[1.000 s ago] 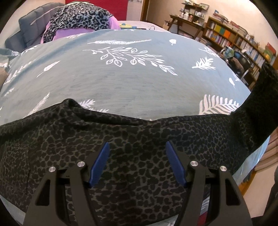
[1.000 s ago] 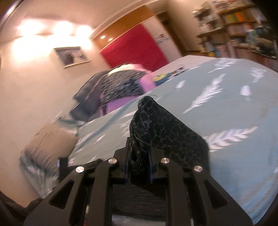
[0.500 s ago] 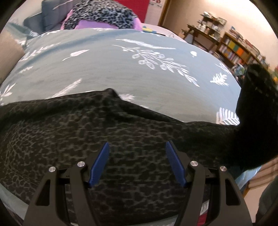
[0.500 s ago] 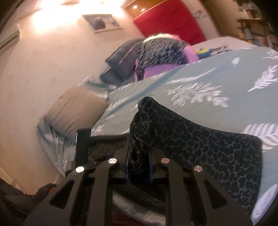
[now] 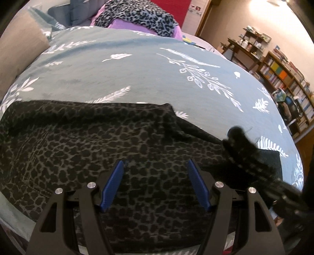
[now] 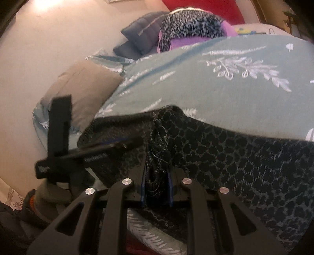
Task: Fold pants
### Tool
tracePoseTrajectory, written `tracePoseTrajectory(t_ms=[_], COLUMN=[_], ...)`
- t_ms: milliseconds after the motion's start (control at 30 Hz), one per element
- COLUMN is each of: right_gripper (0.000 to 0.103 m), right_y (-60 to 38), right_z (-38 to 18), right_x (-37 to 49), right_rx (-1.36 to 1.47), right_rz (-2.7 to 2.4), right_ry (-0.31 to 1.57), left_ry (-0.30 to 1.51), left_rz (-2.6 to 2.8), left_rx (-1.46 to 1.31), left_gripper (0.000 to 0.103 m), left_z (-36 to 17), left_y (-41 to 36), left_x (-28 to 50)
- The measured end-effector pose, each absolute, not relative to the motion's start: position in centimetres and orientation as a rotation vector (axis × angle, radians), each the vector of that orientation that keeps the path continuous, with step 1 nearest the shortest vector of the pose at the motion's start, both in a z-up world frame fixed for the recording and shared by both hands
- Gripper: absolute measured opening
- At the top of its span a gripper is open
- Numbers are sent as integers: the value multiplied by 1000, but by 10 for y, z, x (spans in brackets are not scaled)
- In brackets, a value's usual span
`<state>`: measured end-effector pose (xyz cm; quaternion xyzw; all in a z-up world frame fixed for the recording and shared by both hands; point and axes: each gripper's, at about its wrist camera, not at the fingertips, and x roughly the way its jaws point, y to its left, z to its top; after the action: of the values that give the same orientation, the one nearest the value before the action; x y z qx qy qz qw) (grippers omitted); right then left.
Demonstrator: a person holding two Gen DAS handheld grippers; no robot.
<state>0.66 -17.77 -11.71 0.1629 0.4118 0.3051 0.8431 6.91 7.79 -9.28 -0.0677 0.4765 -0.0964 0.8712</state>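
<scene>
Fold in progress. The right gripper (image 6: 156, 174) has its jaws clamped on a bunched end of the pants (image 5: 121, 149), carrying it across. The left gripper (image 5: 157, 184) stands wide, empty, pants spread beneath and ahead on the bed (image 5: 137, 78). Next: lay the end down aligned, then release.

One pair of dark leopard-print fabric pants (image 5: 109, 141) lies across one bed covered by a single teal bedspread printed with white leaves (image 5: 137, 78). Two black two-finger grippers are in view: the left gripper (image 5: 155, 182), its blue-padded jaws apart, and the right gripper (image 6: 157, 188), its jaws clamped on a bunch of the pants. At the head of the bed sit one beige pillow (image 6: 82, 88), one dark grey quilted cushion (image 6: 141, 37) and one heap of purple and leopard-print cloth (image 5: 137, 15). One wooden bookcase (image 5: 284, 78) lines the wall.
</scene>
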Motion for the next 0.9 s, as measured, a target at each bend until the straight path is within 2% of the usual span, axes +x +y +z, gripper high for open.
tracePoseTrajectory(t_ms=[100, 200, 267, 567, 900], right_gripper=[21, 37, 42, 42, 42], right_y=[-174, -168, -166, -177, -280], right_z=[-126, -134, -138, -120, -98], right_x=[9, 13, 13, -11, -26], right_rx=[346, 341, 340, 339, 412], right_rz=[642, 644, 656, 758, 470], right_ry=[895, 923, 944, 899, 782], left_ry=[1000, 1003, 1001, 1019, 1035], left_rz=[-190, -190, -197, -225, -301], left_rx=[-161, -162, -159, -163, -130], left_gripper=[67, 67, 72, 72, 72], left_z=[-95, -95, -94, -89, -87], left_y=[82, 83, 82, 67, 31], left_x=[67, 66, 64, 68, 62])
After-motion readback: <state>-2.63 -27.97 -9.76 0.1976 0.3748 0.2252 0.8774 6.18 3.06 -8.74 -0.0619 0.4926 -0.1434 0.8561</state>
